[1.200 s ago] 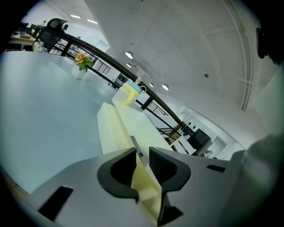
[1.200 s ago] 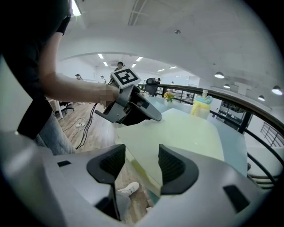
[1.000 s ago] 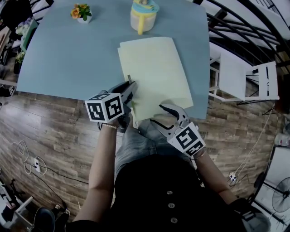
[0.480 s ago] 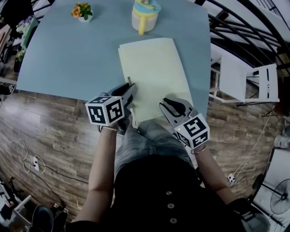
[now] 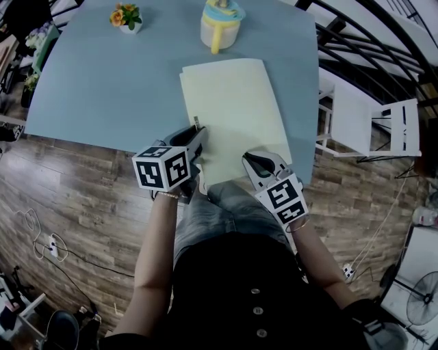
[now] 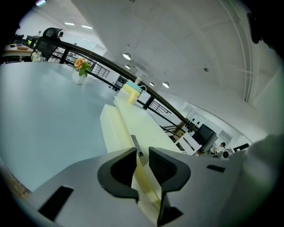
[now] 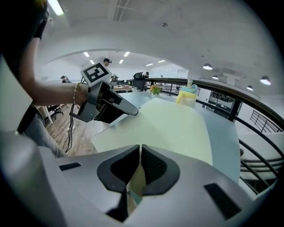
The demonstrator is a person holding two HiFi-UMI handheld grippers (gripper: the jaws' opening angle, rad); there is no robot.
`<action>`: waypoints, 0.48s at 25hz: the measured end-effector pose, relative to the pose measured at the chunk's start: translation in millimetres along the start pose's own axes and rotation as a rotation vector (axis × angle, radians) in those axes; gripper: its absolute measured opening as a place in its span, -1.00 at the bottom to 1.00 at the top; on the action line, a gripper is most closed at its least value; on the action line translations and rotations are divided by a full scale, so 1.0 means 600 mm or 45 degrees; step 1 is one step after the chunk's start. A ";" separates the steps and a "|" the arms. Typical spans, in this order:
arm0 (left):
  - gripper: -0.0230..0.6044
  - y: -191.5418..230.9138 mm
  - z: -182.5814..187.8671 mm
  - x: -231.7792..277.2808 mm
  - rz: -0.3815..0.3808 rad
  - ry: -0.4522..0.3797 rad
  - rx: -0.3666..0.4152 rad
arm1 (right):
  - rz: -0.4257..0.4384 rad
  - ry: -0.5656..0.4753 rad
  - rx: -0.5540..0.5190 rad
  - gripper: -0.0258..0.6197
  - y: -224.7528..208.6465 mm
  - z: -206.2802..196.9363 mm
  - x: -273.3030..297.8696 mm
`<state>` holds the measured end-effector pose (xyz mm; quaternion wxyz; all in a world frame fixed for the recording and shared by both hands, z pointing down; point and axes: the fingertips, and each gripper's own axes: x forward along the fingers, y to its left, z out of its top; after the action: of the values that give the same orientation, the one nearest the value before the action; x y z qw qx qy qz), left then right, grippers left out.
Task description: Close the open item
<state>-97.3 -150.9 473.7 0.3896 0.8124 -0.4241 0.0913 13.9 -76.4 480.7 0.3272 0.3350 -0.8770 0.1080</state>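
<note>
Pinching the pale yellow folder (image 5: pixel 233 116) lying on the blue table (image 5: pixel 102 82).
Left gripper (image 5: pixel 198 137) clamps its left edge; right gripper (image 5: pixel 256 161) jaws have just been closing and nip the near edge. Beyond stand a lidded yellow jug (image 5: pixel 219 24), contents unseen, and a pot (image 5: pixel 128 18) of orange flowers.

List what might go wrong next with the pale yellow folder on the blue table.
The right gripper has just been closing its jaws on the thin near edge of the pale yellow folder; it may slip or crease.
The folder lies at the near edge of the blue table; the left gripper, clamped on its left side, might drag it off.
The cream cup with a yellow handle stands just past the far end; a swinging cover could hit it.
</note>
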 end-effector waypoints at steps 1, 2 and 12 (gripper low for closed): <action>-0.61 0.000 -0.001 0.000 0.003 0.002 0.004 | -0.005 0.008 -0.003 -0.86 0.001 -0.001 0.001; -0.61 0.000 -0.001 -0.001 0.006 0.001 0.008 | -0.006 0.017 -0.003 -0.86 0.001 -0.002 0.002; -0.58 -0.001 0.000 0.000 0.080 -0.019 0.095 | 0.041 0.097 -0.027 -0.90 0.002 -0.005 0.010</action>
<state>-96.9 -150.5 473.5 0.3529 0.8133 -0.4486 0.1132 11.5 -77.5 487.0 0.3621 0.3129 -0.8703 0.1168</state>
